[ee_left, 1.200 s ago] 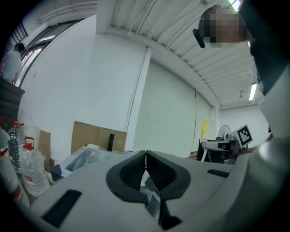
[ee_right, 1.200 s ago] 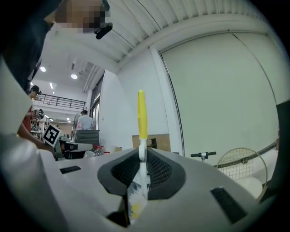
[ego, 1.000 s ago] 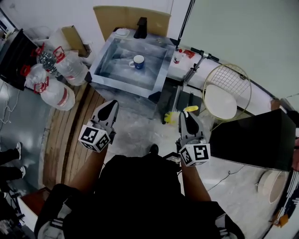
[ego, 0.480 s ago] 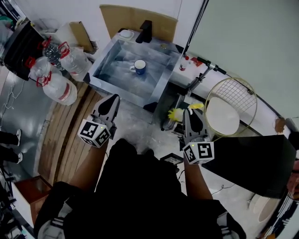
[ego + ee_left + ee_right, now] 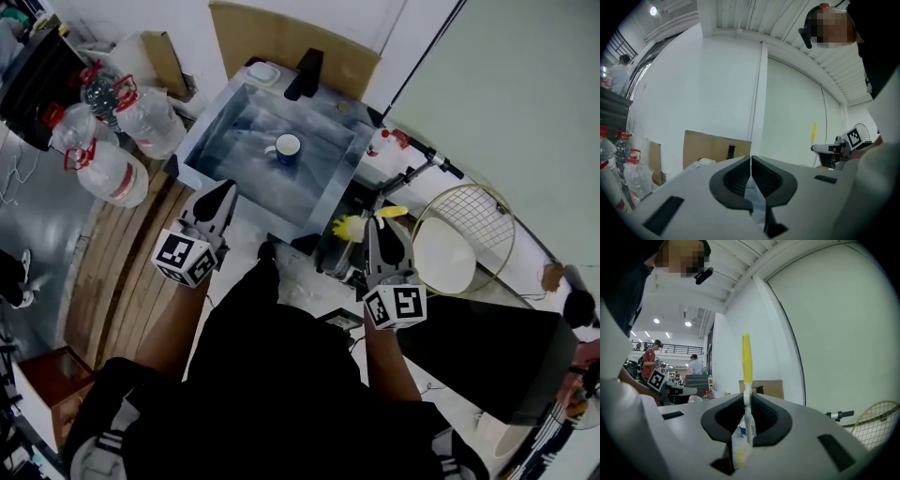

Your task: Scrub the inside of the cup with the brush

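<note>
Ahead of us is the steel sink [image 5: 242, 131], with a black tap [image 5: 305, 75] at its far rim and a sheet of cardboard [image 5: 281, 37] leaning on the wall behind it. To our right stands a black box [image 5: 487, 347], and left of the sink there are clear water bottles [image 5: 112, 169] with red handles. We hold both tongs level and pointing toward the sink, near its front edge. Our left tongs [image 5: 223, 189] are closed together with nothing between them. Our right tongs [image 5: 378, 227] are clamped on the white neck of the brush [image 5: 746, 357], which stands upright in them, its yellow handle rising above the jaws and its bristle end hanging below. The blue cup [image 5: 287, 147] sits upright on the sink floor, white inside, handle toward our left, well apart from both tongs and from the brush.
</note>
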`<state>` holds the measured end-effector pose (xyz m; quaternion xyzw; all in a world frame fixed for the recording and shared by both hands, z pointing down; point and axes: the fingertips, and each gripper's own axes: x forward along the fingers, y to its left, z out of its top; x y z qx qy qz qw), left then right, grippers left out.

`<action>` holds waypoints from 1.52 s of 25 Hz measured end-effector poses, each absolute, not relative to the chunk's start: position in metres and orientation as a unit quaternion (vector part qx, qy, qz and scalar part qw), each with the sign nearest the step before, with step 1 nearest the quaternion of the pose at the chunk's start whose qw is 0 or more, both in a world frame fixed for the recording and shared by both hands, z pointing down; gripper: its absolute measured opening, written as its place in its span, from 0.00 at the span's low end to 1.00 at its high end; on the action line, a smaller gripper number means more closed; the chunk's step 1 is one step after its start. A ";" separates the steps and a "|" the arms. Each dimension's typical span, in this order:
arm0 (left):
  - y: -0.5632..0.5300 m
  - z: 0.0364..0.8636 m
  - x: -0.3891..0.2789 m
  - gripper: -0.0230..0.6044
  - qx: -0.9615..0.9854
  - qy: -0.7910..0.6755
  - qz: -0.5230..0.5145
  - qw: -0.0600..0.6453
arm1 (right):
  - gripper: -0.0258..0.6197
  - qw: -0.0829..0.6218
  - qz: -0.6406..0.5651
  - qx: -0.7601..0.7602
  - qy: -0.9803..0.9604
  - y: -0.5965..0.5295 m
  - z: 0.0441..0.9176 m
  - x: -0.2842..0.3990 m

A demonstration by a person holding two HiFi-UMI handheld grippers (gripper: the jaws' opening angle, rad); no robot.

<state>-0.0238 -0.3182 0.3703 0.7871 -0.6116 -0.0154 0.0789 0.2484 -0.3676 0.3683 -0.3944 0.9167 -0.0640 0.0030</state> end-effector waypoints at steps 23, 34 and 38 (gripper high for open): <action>-0.526 0.531 -0.095 0.37 0.879 -0.368 0.291 0.092 | 0.12 -0.042 -0.060 -0.416 0.906 -0.552 0.371 0.122; -0.545 0.641 -0.074 0.37 0.865 -0.284 0.395 0.120 | 0.12 0.000 -0.059 -0.291 0.955 -0.582 0.411 0.060; -0.542 0.665 -0.080 0.37 0.857 -0.261 0.426 0.130 | 0.12 0.009 -0.057 -0.234 0.971 -0.583 0.427 0.030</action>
